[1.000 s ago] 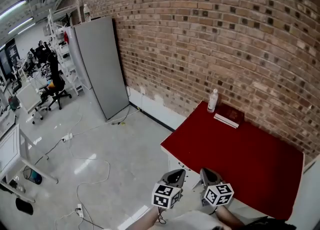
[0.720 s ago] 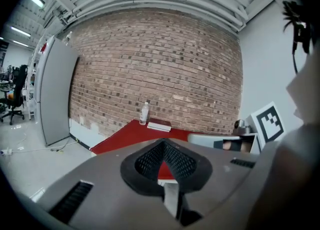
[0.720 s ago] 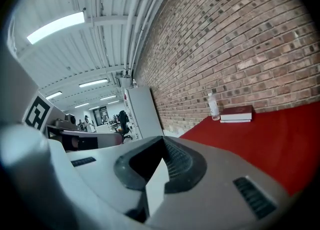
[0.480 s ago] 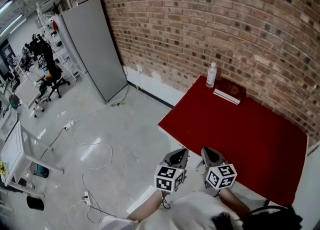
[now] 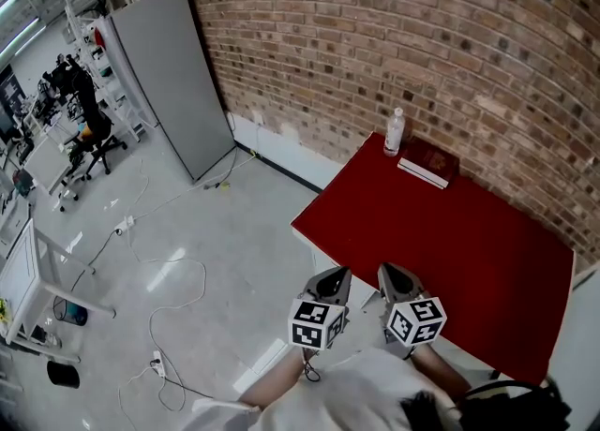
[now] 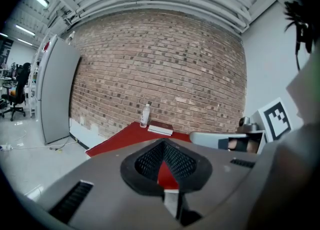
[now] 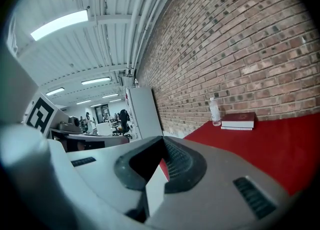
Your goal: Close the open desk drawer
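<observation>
The desk has a red top (image 5: 459, 251) and stands against the brick wall. A strip of its white front (image 5: 323, 256) shows under the near edge. The drawer cannot be made out, because my grippers and the person's arms cover that part. My left gripper (image 5: 329, 279) and right gripper (image 5: 395, 277) hang side by side at the desk's near left corner and point toward it. In the left gripper view the left gripper (image 6: 164, 146) has its jaws together with nothing in them. The right gripper (image 7: 159, 148) looks the same in its own view.
A clear bottle (image 5: 395, 131) and a dark red book (image 5: 427, 163) sit at the desk's far edge by the wall. A tall grey cabinet (image 5: 164, 73) stands to the left. Cables (image 5: 173, 279) trail over the floor, with office chairs (image 5: 89, 134) and a white table (image 5: 28, 260) beyond.
The head view has shifted, so the desk sits a little higher and further left in the frame. Both grippers stay side by side and shut at the desk's near corner.
</observation>
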A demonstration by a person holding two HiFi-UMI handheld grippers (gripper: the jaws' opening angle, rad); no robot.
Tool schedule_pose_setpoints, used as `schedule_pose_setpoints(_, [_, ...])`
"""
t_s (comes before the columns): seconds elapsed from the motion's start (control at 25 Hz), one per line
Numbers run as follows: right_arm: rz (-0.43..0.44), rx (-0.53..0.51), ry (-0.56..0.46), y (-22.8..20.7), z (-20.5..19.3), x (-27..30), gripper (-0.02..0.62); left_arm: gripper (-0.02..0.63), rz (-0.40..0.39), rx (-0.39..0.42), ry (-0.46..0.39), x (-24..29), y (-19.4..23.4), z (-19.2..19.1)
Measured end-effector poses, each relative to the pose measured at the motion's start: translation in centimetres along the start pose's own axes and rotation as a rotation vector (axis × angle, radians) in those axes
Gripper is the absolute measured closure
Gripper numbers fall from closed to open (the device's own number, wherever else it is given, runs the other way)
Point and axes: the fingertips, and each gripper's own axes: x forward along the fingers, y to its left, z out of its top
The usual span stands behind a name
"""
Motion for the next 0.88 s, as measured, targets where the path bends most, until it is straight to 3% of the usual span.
schedule_pose_setpoints(0.88, [0.000,-0.017,0.000,0.3,-0.1,-1.5,0.597,0.598,-0.012,0.006,0.009,-0.5,-1.5,-0.7])
